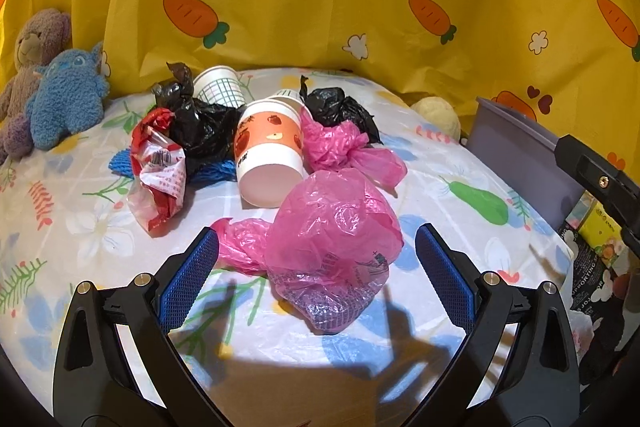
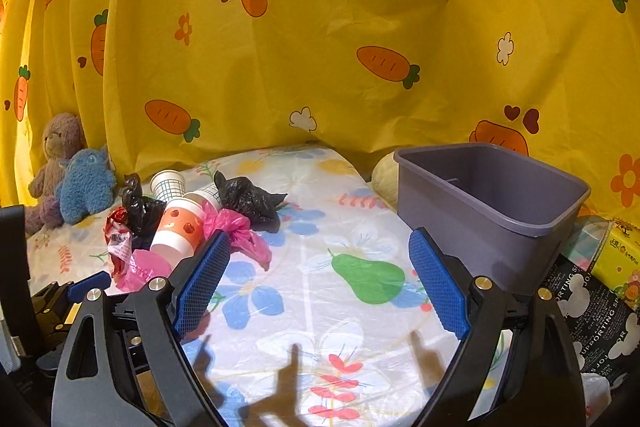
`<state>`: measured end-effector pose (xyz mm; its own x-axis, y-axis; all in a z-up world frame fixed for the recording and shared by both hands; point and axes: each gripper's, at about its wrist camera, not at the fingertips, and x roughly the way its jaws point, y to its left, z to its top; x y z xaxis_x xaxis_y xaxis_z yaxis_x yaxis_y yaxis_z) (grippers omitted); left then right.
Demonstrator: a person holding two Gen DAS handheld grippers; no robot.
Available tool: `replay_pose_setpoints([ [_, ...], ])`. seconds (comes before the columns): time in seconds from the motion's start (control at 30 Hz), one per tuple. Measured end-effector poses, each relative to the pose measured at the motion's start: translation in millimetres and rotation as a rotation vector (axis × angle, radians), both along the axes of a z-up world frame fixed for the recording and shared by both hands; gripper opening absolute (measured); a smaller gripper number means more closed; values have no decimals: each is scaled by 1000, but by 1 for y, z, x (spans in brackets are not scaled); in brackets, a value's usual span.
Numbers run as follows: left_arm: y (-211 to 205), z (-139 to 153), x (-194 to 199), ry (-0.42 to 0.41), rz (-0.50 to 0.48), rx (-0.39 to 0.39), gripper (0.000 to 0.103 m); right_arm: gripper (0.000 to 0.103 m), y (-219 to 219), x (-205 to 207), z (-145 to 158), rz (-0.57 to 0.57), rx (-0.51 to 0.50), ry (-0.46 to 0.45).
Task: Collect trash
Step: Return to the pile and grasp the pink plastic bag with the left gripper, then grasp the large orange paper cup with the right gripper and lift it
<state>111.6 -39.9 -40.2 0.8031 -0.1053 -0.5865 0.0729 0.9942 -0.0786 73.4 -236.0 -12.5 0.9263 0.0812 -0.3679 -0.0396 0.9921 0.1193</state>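
A crumpled pink plastic bag lies on the flowered table cover between the fingers of my left gripper. The gripper is open and its blue pads stand clear of the bag. Behind the bag lies a tipped strawberry paper cup, with a second pink bag, two black bags, a checked cup and a red-and-white wrapper. My right gripper is open over bare cover, with nothing between its fingers. A grey bin stands just to its right.
Two plush toys sit at the back left against the yellow carrot curtain. A cream plush lies behind the bin. A yellow tissue pack and a black printed bag lie off the table's right edge.
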Motion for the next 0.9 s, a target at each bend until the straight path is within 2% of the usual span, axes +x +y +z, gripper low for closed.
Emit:
replay_pose_setpoints([
  [0.1, 1, -8, 10, 51, -19, -16, 80, 88, 2, 3, -1, 8, -3, 10],
  [0.13, 3, -10, 12, 64, -23, -26, 68, 88, 2, 4, -1, 11, -6, 12],
  [0.2, 5, -12, 12, 68, -26, -30, 58, 88, 4, 7, -2, 15, -8, 16],
  [0.27, 10, -12, 11, 69, -42, -59, 34, 88, 6, 10, -4, 22, -10, 25],
  [0.33, 16, -13, 11, 74, -46, -107, 23, 88, 9, 15, -7, 34, -11, 43],
  [0.43, 21, -10, 6, 50, -32, -111, 14, 87, 14, 19, -10, 60, -12, 61],
  [0.67, 36, 23, -25, -75, 2, -114, 11, 81, 32, 28, -13, 111, -30, 86],
  [0.8, 64, 39, -36, -130, 131, -74, 11, 79, 51, 35, -12, 159, -33, 95],
  [0.9, 89, 43, -38, -139, 223, -65, 11, 76, 72, 42, -13, 205, -49, 107],
])
